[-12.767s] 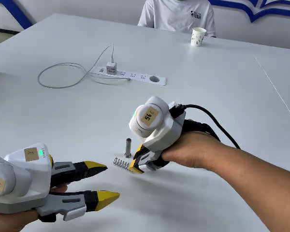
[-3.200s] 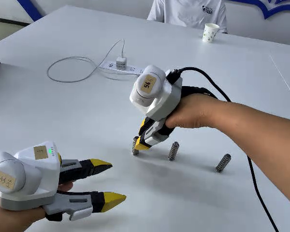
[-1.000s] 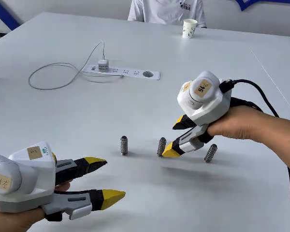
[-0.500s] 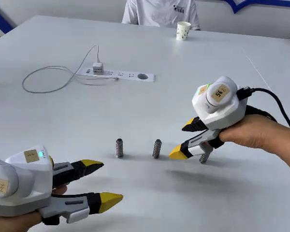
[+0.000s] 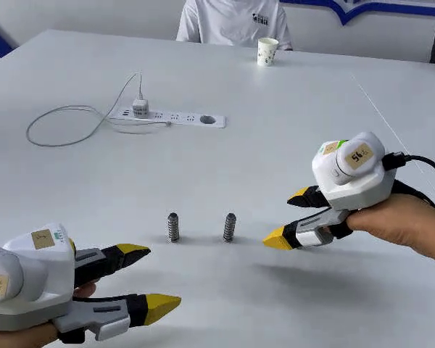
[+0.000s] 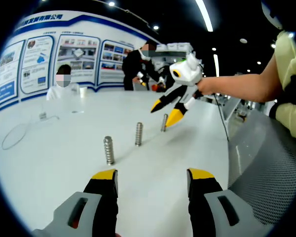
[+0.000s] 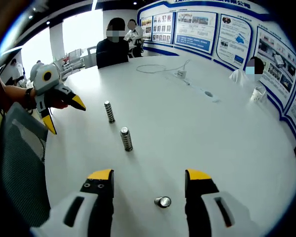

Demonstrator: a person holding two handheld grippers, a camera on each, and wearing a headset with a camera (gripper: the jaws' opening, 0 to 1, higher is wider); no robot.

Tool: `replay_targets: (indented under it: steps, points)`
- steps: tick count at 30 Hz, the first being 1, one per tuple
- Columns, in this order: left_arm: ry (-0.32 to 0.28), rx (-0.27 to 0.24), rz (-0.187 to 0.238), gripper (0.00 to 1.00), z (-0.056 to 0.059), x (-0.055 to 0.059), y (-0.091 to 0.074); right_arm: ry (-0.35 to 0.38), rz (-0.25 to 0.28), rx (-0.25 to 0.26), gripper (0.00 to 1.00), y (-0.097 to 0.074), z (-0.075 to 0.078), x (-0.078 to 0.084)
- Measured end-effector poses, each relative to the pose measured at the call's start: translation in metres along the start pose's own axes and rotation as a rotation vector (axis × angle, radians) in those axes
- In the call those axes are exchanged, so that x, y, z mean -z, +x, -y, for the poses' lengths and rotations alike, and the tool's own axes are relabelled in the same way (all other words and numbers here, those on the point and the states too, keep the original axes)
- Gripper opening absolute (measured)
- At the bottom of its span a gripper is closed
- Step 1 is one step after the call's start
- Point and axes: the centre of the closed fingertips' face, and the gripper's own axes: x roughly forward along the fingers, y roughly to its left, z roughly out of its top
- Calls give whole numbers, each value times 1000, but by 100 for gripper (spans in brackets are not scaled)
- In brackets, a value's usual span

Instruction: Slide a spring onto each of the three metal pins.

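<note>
Two metal pins stand upright on the white table, each with a spring over it: the left spring and the middle spring. In the left gripper view all three sprung pins stand in a row: near, middle, far. My right gripper is open and holds nothing. It hovers to the right of the middle spring. The third sprung pin shows end-on between its jaws, untouched; the right gripper hides it in the head view. My left gripper is open and empty at the near left, short of the springs.
A white power strip with a charger and a looped cable lies at the back left. A paper cup stands at the far edge in front of a seated person. A black cord trails from the right gripper.
My right gripper has drawn back to the right, away from the middle spring, and stays open. All three pins now carry springs. The left gripper has hardly moved.
</note>
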Motion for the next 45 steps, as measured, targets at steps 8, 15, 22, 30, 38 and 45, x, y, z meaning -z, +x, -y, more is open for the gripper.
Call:
replay_targets:
  steps: [8,15,22,30,38,45]
  points:
    - [1,0,-4,58,1,-1,0,32,36,19,62,-7,1,4]
    - [0,-1,-8,59,0,-1,-1,38,59,28,63,-13,-2,10]
    - [0,0,-12,60,1,-2,0,53,80,41,64,-20,-6,22]
    - [0,-1,-12,61,2,-2,0,70,100,54,65,-31,-15,36]
    - [-4,-9,-6,63,-1,-2,0,74,116,65,66,-33,-22,37]
    - [-15,-18,3,64,-4,-1,-1,87,141,73,67,-35,-27,37]
